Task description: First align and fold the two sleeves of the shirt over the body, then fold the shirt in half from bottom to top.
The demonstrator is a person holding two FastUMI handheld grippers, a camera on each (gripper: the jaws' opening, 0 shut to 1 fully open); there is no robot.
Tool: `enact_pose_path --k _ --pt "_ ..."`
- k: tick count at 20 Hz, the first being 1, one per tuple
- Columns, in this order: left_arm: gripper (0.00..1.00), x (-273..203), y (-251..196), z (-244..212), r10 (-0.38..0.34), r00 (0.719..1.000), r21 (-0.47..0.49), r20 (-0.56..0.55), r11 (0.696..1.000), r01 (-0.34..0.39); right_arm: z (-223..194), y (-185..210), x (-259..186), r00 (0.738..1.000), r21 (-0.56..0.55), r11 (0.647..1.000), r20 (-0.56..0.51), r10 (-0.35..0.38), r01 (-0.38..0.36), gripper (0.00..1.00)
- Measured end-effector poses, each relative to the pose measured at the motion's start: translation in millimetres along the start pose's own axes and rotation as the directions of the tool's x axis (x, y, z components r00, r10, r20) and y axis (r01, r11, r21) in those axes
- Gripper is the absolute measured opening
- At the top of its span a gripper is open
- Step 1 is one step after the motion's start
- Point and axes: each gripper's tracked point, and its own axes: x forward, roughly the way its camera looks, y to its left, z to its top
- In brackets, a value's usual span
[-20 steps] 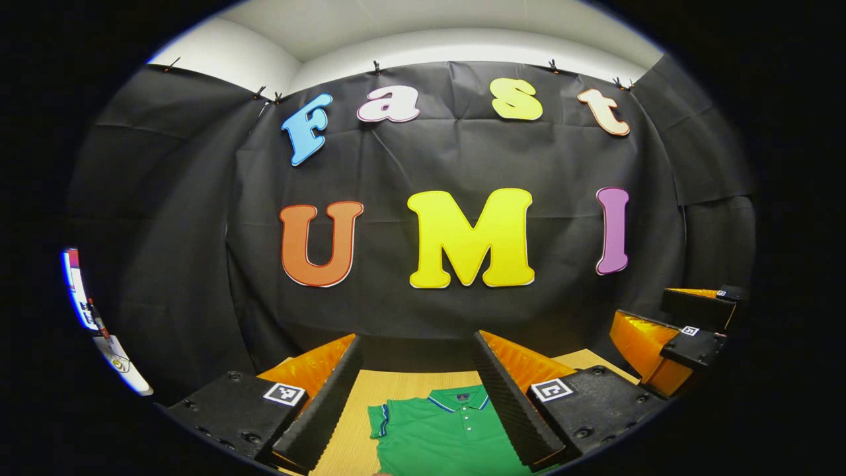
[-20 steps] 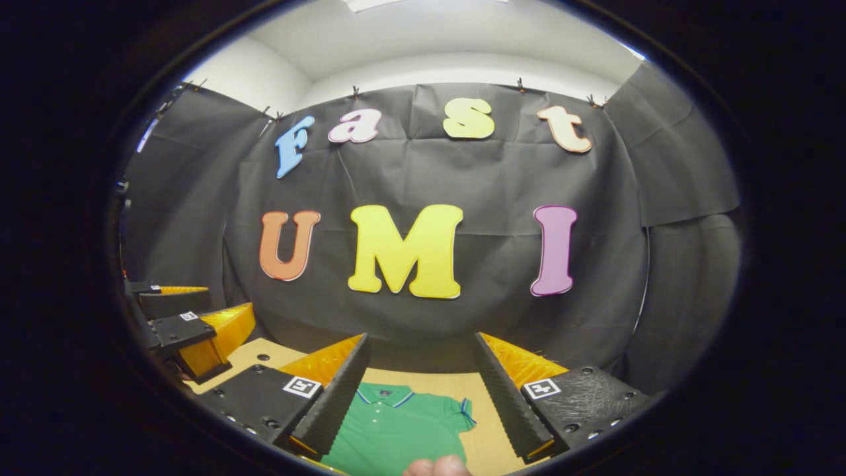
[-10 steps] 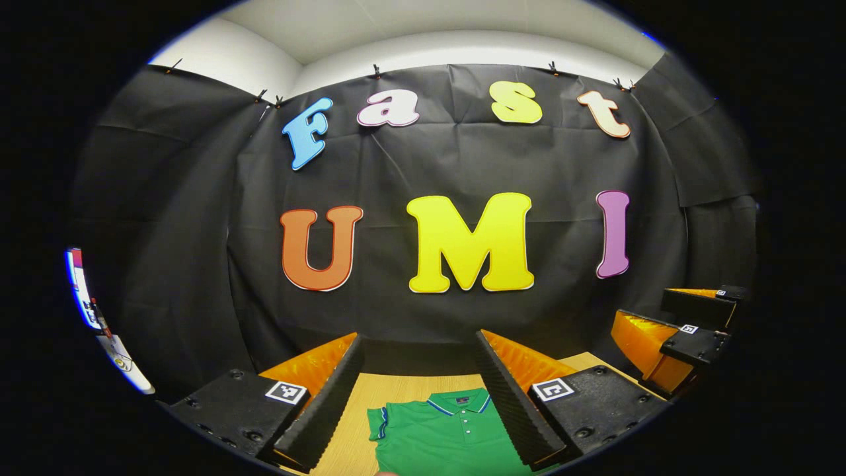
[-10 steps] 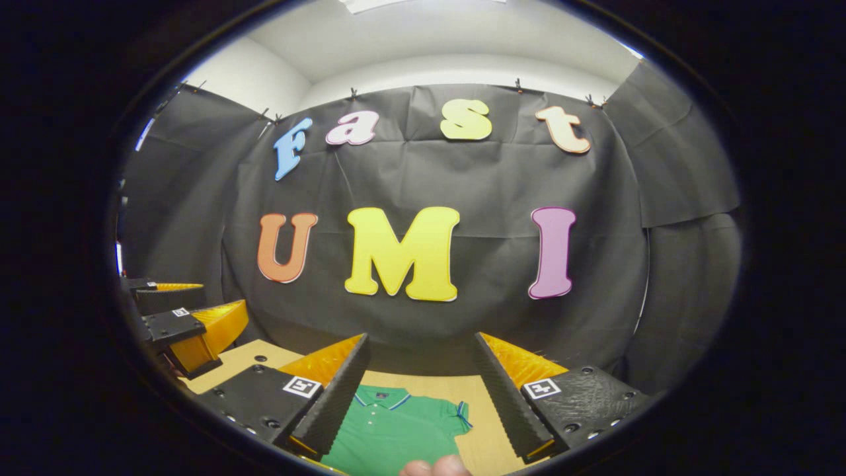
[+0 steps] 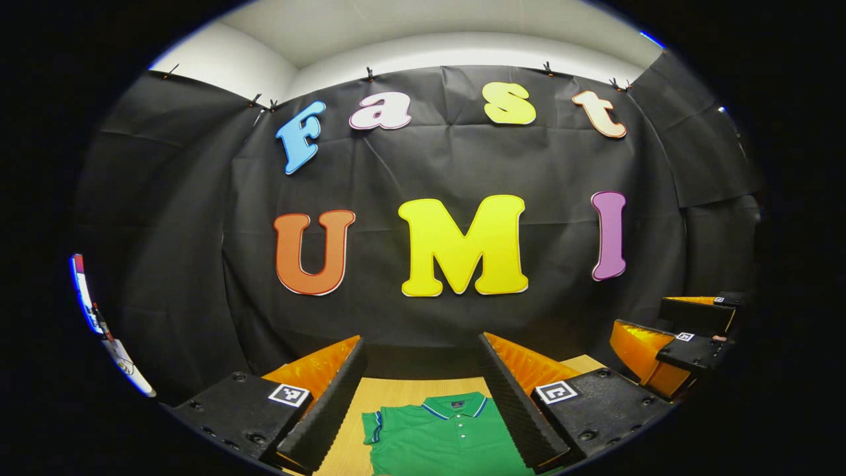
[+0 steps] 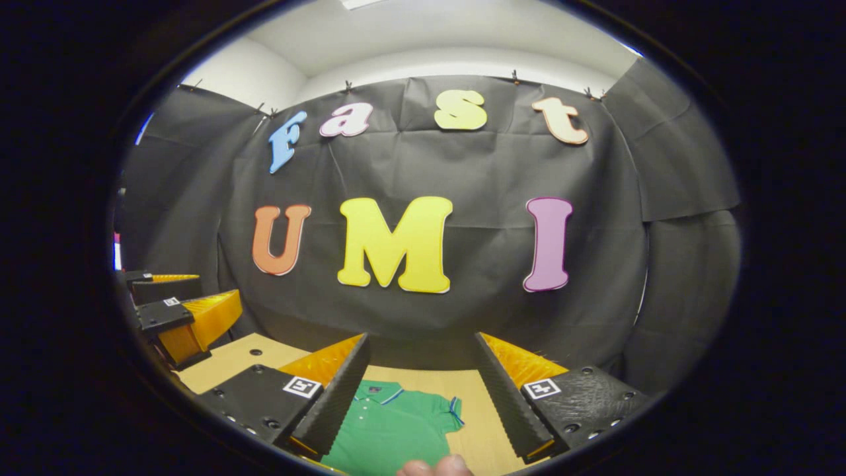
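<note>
A green polo shirt (image 5: 443,439) with a blue-trimmed collar lies flat on the wooden table (image 5: 386,390), collar toward the back wall. In the left gripper view my left gripper (image 5: 420,347) is open above it, its fingers framing the collar and one short sleeve. In the right gripper view the same shirt (image 6: 390,430) lies below my right gripper (image 6: 420,344), which is open with nothing between its fingers. The other sleeve (image 6: 453,406) points right there. The right gripper (image 5: 667,330) shows at the right edge of the left gripper view; the left gripper (image 6: 175,307) shows at the left of the right gripper view.
The table (image 6: 238,357) runs back to the black cloth wall (image 5: 456,165). A fingertip of a hand (image 6: 433,467) shows at the bottom edge of the right gripper view, over the shirt's near part.
Both views have shifted slightly: the shirt sits a little lower and further left between the fingers. Both grippers stay open and the shirt has not moved on the table.
</note>
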Motion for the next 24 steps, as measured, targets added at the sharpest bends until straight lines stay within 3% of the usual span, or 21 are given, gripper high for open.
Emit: enact_pose_path --k 6,13,17,24 --pt "1.00 6.0 -8.9 -1.5 -0.003 1.000 0.007 -0.006 1.000 0.003 -22.4 -18.4 14.9 0.998 0.003 1.000 -0.057 -0.003 0.003 0.95" --pt "1.00 18.6 -20.3 -0.4 0.004 1.000 0.012 -0.013 1.000 -0.004 -91.6 -44.1 59.6 0.976 -0.013 1.000 -0.219 0.014 -0.017 0.95" --pt "1.00 25.0 -20.3 -9.1 0.026 0.999 0.009 -0.043 1.000 -0.026 -146.2 -51.4 92.6 0.946 -0.037 0.996 -0.318 0.064 -0.080 0.95" --pt "1.00 36.2 -23.6 -20.5 0.047 0.995 0.006 -0.083 0.999 -0.046 -226.1 -71.9 152.5 0.885 -0.025 0.996 -0.461 0.068 -0.089 0.97"
